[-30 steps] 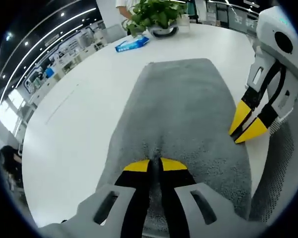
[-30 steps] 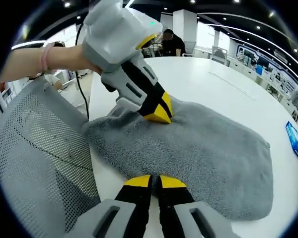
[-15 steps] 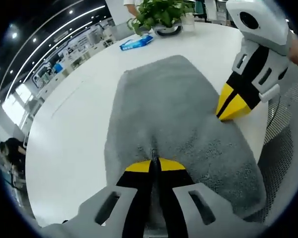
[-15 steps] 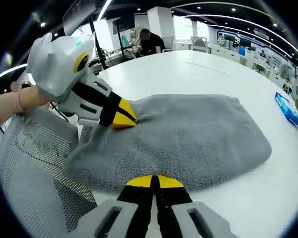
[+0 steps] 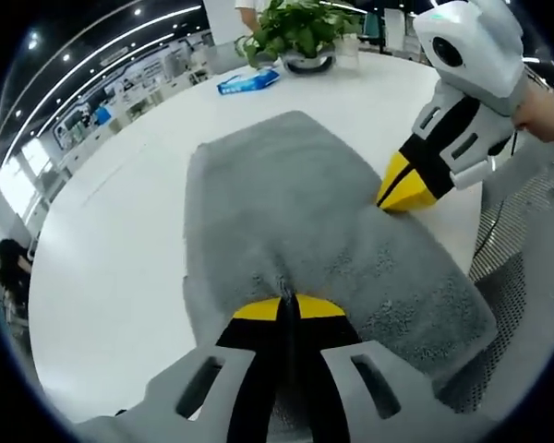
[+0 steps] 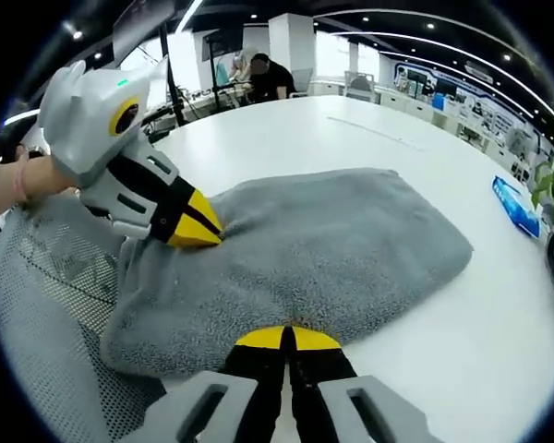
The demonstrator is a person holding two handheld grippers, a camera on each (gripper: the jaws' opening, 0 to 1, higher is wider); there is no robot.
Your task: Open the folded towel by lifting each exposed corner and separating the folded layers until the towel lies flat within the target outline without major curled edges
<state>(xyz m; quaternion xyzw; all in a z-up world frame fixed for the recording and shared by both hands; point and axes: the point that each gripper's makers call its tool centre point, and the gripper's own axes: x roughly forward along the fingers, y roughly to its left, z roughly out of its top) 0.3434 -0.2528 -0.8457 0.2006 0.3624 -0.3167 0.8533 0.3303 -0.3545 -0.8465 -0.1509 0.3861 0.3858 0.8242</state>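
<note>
Fluffy grey terry towel [image 5: 295, 212] spread across the centre of the left gripper view on a round white table [image 5: 120, 249], its near end spilling over the table edge onto a grey mesh chair back [image 5: 526, 277] at lower right. At bottom centre, left gripper [image 5: 288, 305] with yellow-tipped black jaws clenched on a pinched ridge of towel. From the upper right, right gripper [image 5: 399, 196] reaching in, yellow tips pressed together on the towel's right edge. Along the top of the frame, a green potted plant [image 5: 300, 28] and a flat blue packet [image 5: 246, 81] lying just left of it.

In the right gripper view, same towel [image 6: 305, 249] filling the middle, table [image 6: 425, 351] around it, mesh chair back [image 6: 37, 341] at lower left. Right gripper [image 6: 286, 337] at bottom centre, jaws closed on the towel's near hem. Left gripper [image 6: 198, 231] at centre left, tips clamped on a raised fold, a hand [image 6: 9, 185] behind it. Blue packet [image 6: 515, 205] at the right edge.
</note>
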